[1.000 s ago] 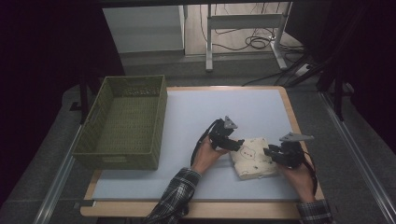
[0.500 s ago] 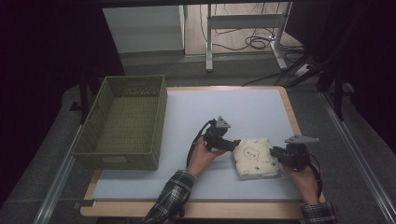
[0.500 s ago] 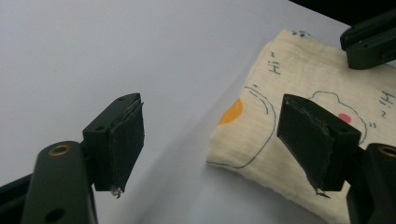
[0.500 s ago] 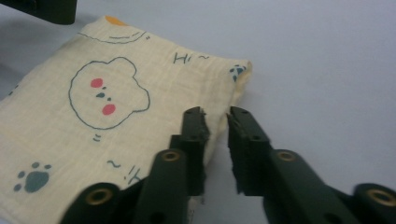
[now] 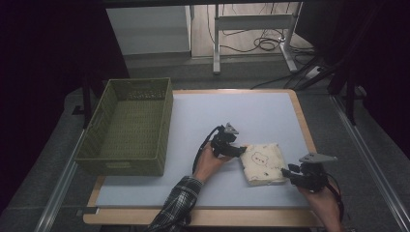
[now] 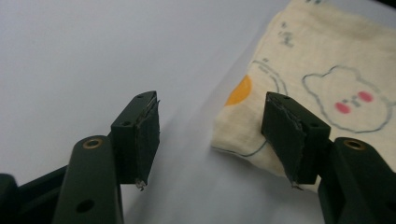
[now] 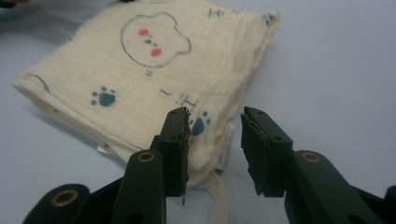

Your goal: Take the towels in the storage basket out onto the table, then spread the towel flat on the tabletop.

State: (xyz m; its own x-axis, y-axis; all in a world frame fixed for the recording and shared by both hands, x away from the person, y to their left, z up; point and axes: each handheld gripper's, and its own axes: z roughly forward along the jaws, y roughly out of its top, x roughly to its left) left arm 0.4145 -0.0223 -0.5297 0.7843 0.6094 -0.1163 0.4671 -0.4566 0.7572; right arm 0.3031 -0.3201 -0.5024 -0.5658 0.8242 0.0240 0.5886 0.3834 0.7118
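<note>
Moved: right gripper [image 5: 291, 174] slid off toward the lower right, jaws opening and letting go.
Left gripper [image 5: 240, 152]: jaws apart but closing, straddling the left edge, likely to pinch it.
Cloth: folded cream bear-print cloth [image 5: 262, 163] lies flat, lower centre-right on the pale blue mat [image 5: 212, 116].

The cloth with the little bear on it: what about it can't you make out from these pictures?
- Its underside and inner folds: the cloth lies folded on the table.
- Its near corner in the right gripper view: black jaws cover it.
- Its right side in the left gripper view: cut off by the edge.
- Its printed motifs in the high view: too small.
</note>
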